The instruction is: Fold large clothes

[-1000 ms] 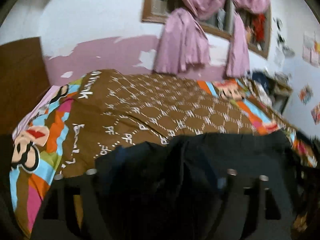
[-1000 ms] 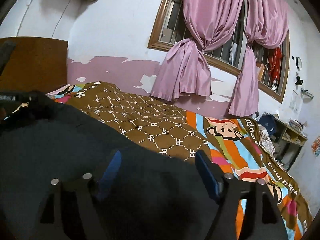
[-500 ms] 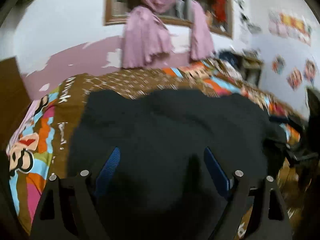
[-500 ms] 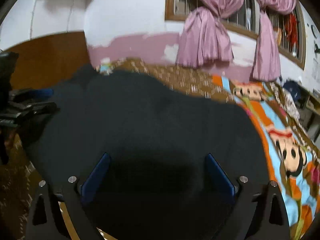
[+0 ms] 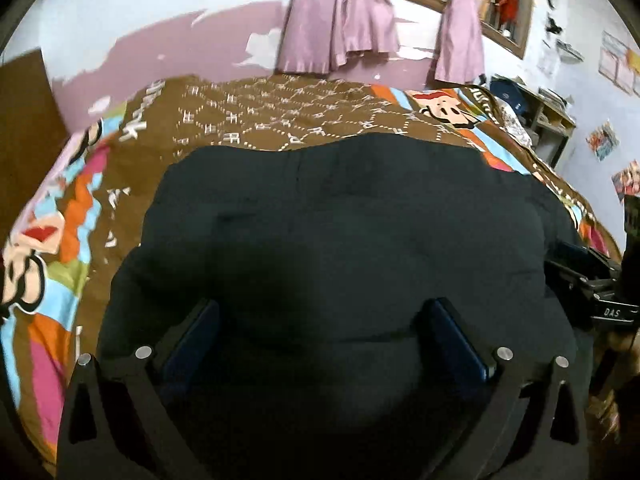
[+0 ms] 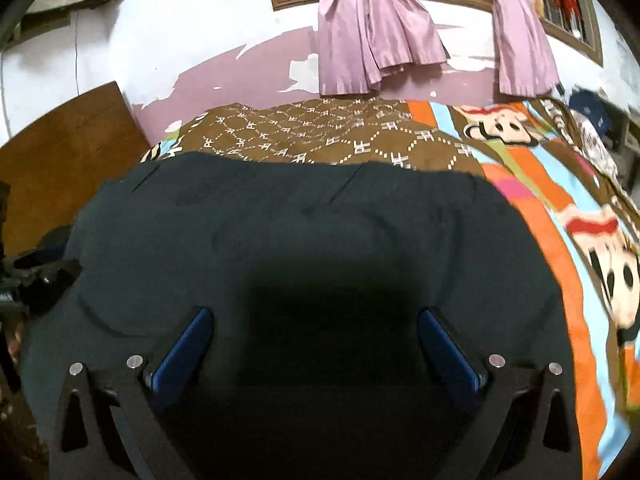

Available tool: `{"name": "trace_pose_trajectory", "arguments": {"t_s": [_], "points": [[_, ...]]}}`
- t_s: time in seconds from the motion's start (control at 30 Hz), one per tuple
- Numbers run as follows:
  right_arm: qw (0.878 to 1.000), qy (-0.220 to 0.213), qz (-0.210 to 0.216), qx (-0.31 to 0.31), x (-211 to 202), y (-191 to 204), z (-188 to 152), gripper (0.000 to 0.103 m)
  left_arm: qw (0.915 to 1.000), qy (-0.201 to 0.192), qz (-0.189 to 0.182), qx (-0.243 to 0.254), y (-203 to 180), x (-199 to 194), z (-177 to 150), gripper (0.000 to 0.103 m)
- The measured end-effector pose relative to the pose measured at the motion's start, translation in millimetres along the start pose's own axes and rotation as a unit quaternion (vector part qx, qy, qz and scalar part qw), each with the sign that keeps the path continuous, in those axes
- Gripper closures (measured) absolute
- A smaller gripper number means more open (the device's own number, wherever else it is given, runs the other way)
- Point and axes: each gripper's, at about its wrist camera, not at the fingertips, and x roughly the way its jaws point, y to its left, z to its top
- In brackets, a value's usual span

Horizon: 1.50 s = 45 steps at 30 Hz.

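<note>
- Wooden headboard (image 6: 60,152): at the far left of the right wrist view, behind the bed; a second ago it sat higher in that picture.
- Left gripper (image 5: 320,336): its jaws are opening, the blue pads (image 5: 192,340) now wide apart with the cloth lying flat under and between them, not pinched. A second ago dark folds were bunched up right at the fingers.
- Dark garment (image 5: 344,232): spread flat on the patterned bedspread (image 5: 272,116), its far edge a nearly straight line across the brown part. A second ago it lay lumped low at the near edge.
- Right gripper (image 6: 316,340): spread fully wide, clamping nothing, cloth lying slack beneath.
- Pink curtains (image 6: 368,40): hang knotted at the window, higher in both views than before.
</note>
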Motion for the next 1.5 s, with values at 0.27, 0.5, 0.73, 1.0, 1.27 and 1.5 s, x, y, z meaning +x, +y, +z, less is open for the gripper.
{"name": "trace_pose_trajectory", "arguments": {"t_s": [0.27, 0.5, 0.73, 1.0, 1.27, 1.5], "points": [[1.0, 0.0, -0.025, 0.011, 31.6, -17.3, 8.2, 0.0, 0.9954, -0.013, -0.034, -0.088, 45.0, 11.5, 10.1, 0.001], [1.0, -0.01, -0.011, 0.026, 40.0, -24.2, -1.0, 0.0, 0.9954, -0.005, -0.045, -0.084, 44.4, 19.4, 12.6, 0.001], [0.999, -0.013, -0.003, 0.034, 45.3, -27.6, -5.5, 0.0, 0.9933, -0.023, -0.064, -0.094, 48.3, 26.9, 5.1, 0.001], [0.999, -0.011, -0.004, 0.035, 46.8, -27.5, -6.0, 0.0, 0.9927, -0.027, -0.068, -0.096, 49.4, 28.3, 4.3, 0.001], [0.999, -0.012, -0.004, 0.034, 47.2, -28.6, -6.7, 0.0, 0.9929, -0.026, -0.067, -0.095, 50.3, 28.7, 4.2, 0.001], [0.999, -0.015, -0.011, 0.031, 45.0, -28.3, -8.1, 0.0, 0.9929, -0.028, -0.067, -0.095, 51.6, 29.0, 3.3, 0.001]]}}
